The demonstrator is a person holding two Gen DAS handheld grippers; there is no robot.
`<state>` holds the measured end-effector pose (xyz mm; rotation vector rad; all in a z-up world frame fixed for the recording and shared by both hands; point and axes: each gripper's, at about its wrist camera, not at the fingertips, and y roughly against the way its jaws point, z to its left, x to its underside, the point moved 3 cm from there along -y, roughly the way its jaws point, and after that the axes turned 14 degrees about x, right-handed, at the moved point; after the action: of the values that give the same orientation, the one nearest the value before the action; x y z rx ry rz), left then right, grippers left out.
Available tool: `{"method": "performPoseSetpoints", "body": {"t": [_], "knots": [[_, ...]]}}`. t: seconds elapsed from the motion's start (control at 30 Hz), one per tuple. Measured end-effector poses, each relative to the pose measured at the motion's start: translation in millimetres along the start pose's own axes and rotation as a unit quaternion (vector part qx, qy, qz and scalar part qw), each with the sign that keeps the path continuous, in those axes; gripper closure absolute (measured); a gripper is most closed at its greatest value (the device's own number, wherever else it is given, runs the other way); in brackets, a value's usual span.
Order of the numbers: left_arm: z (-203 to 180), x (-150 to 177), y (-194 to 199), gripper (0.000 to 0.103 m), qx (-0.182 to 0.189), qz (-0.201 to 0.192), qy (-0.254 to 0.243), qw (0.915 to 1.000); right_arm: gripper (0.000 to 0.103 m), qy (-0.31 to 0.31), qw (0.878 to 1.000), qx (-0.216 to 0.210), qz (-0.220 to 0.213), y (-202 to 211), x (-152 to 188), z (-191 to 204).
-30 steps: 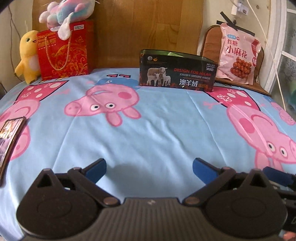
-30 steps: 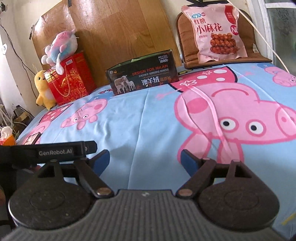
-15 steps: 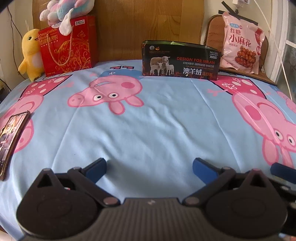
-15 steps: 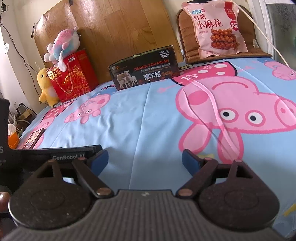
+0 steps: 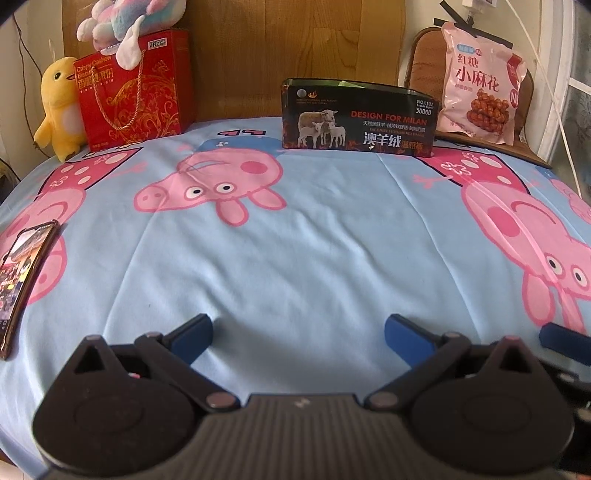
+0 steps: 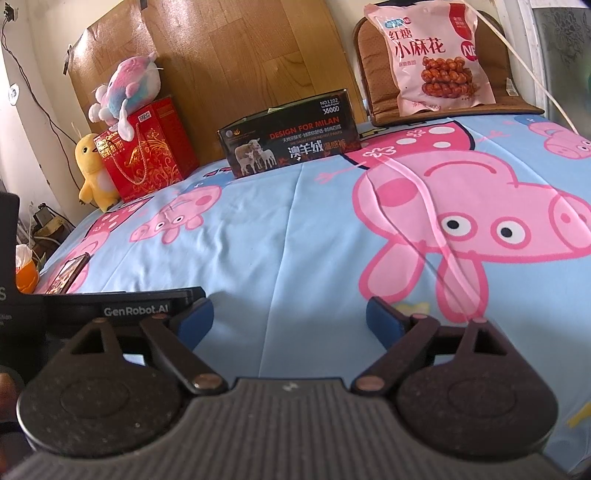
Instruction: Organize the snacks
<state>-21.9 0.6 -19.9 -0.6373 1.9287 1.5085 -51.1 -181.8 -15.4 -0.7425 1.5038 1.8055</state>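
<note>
A pink snack bag (image 5: 480,79) printed with fried twists leans on a brown chair cushion at the back right; it also shows in the right wrist view (image 6: 436,59). A dark open box (image 5: 356,120) with sheep on it stands at the back middle, also in the right wrist view (image 6: 291,142). A red biscuit gift bag (image 5: 133,92) stands at the back left, also in the right wrist view (image 6: 147,155). My left gripper (image 5: 298,332) is open and empty low over the sheet. My right gripper (image 6: 290,317) is open and empty beside it.
The bed has a blue pig-print sheet (image 5: 314,240). A phone (image 5: 22,273) lies near the left edge. A yellow plush chick (image 5: 59,109) and a pastel plush toy (image 5: 125,18) sit by the red bag. A wooden board (image 6: 240,55) stands behind.
Both grippers have pulled back and tilted a little, so the far objects sit lower and smaller in view. Both stay open and empty.
</note>
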Motion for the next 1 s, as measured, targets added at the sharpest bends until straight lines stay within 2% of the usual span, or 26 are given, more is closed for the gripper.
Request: {"method": "performPoseSetpoints", "body": {"t": [1.0], "knots": [[-4.5, 6.1, 8.5, 0.0, 0.0, 0.026, 0.007, 0.9996, 0.01, -0.002, 1.0, 0.001, -0.001, 6.8, 3.2, -1.9]]}}
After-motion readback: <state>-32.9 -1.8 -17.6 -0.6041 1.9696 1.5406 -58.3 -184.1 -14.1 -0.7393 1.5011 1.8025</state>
